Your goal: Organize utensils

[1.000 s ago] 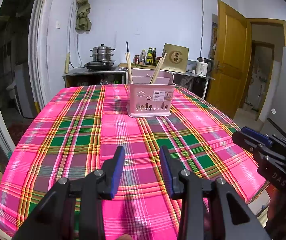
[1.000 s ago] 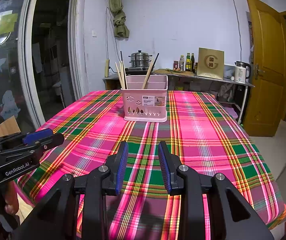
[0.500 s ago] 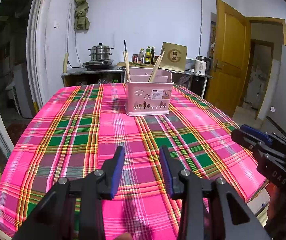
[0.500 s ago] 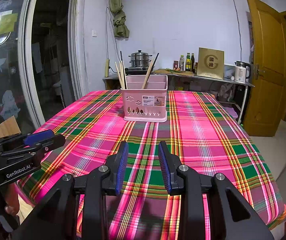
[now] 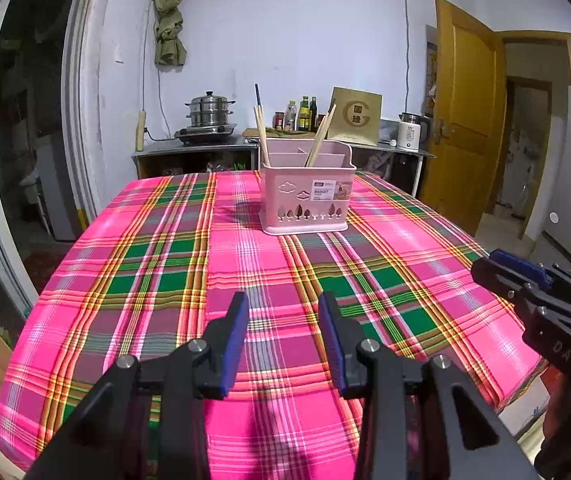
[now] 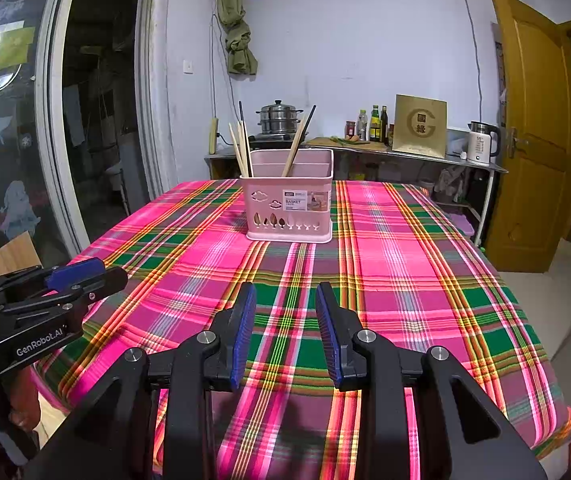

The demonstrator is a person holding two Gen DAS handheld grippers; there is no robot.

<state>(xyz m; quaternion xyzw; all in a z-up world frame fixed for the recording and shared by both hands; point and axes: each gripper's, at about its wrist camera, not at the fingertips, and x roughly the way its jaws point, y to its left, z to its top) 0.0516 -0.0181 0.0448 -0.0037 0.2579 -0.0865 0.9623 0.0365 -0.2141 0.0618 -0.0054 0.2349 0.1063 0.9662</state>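
A pink utensil basket [image 5: 307,196] stands upright at the far middle of the plaid-clothed table [image 5: 145,280]; it also shows in the right wrist view [image 6: 289,204]. Wooden chopsticks [image 5: 261,136] lean in its left compartment and another pair [image 5: 319,138] in a middle one. My left gripper [image 5: 283,316] is open and empty above the near part of the table. My right gripper [image 6: 285,308] is open and empty, also near the front edge. Each gripper shows at the side of the other's view.
A counter [image 5: 205,148] behind the table holds a steel steamer pot [image 5: 207,112], bottles [image 5: 303,114] and a kettle [image 5: 409,132]. A yellow door [image 5: 461,120] stands at the right. A glass door [image 6: 5,120] is at the left.
The left gripper has risen and tilted slightly, so the basket sits a little lower in its view. The right gripper has barely moved. Both stay open.
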